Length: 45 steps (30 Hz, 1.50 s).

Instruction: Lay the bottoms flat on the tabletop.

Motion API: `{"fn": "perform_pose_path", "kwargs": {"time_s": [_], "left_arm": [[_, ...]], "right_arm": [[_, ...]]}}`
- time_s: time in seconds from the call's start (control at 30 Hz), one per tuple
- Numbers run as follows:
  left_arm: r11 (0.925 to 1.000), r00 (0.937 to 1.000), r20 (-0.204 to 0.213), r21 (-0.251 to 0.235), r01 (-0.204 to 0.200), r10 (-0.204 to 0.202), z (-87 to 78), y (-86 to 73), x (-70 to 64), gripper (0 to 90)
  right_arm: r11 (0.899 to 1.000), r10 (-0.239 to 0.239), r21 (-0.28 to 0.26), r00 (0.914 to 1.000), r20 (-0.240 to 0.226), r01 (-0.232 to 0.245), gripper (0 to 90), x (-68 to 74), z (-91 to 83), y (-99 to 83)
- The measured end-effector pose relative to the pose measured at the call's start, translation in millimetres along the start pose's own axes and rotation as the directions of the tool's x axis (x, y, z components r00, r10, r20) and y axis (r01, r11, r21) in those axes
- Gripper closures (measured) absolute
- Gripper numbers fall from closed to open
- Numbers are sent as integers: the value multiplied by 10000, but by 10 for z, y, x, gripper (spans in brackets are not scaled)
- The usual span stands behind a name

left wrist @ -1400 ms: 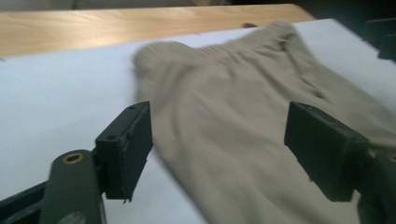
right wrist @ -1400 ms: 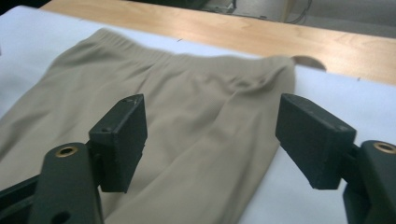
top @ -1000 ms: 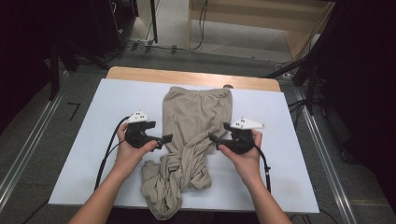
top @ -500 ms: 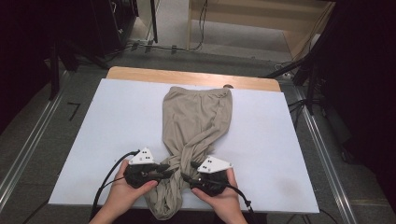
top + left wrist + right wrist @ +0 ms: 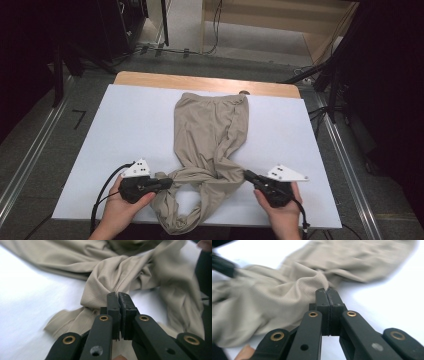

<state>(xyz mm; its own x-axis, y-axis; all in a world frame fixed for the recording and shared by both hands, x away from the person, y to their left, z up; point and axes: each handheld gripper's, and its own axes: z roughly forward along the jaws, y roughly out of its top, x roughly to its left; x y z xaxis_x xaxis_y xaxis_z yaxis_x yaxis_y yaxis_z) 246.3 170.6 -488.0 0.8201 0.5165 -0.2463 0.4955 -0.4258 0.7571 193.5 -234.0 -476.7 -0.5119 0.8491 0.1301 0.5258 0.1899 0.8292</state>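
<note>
Beige trousers (image 5: 210,130) lie on the white table cover (image 5: 130,115), waistband at the far end, legs twisted and bunched near the front edge. My left gripper (image 5: 169,183) is shut on a fold of the lower left leg; in the left gripper view its jaws (image 5: 118,295) pinch the beige cloth (image 5: 105,285). At the right side of the bunch my right gripper (image 5: 247,174) is shut on the fabric, and in the right gripper view its jaws (image 5: 326,291) clamp a peak of cloth (image 5: 287,290). A loop of leg (image 5: 175,222) hangs over the front edge.
A wooden tabletop strip (image 5: 150,79) shows beyond the white cover. Metal rails (image 5: 30,155) run along both sides of the table. Dark stands and cables (image 5: 165,47) sit on the floor behind. White cover lies bare left and right of the trousers.
Both grippers came down from the trousers' middle to the front of the table, closed on the bunched legs, then spread apart sideways, drawing the cloth out between them.
</note>
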Motion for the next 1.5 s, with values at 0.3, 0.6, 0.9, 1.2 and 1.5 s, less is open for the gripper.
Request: {"fn": "perform_pose_path", "kwargs": {"time_s": [0.3, 0.6, 0.9, 1.2, 1.5], "left_arm": [[9991, 9995, 33, -281, 330, -329, -143, -69, 50, 664], [9976, 9973, -284, -210, 667, -673, -138, -179, 88, 409], [9973, 9963, -451, 49, 730, -727, 115, -65, 19, 482], [9954, 9957, -133, -261, 918, -922, 68, -95, 38, 868], [9972, 9979, 553, -643, 377, -341, -15, -9, -143, 884]], "right_arm": [[9904, 1157, 541, 9763, 1831, -1275, 609, -560, -155, -343], [9951, -985, -28, 9832, -1538, 992, 477, 409, -20, -86], [9597, -2586, 276, 9177, -3017, 2795, 327, 1458, 673, -69], [9548, -2572, 725, 9235, -2844, 2883, 826, 1123, 499, -191], [9807, -1910, 36, 9626, -1921, 1953, 834, 478, 45, -151]]}}
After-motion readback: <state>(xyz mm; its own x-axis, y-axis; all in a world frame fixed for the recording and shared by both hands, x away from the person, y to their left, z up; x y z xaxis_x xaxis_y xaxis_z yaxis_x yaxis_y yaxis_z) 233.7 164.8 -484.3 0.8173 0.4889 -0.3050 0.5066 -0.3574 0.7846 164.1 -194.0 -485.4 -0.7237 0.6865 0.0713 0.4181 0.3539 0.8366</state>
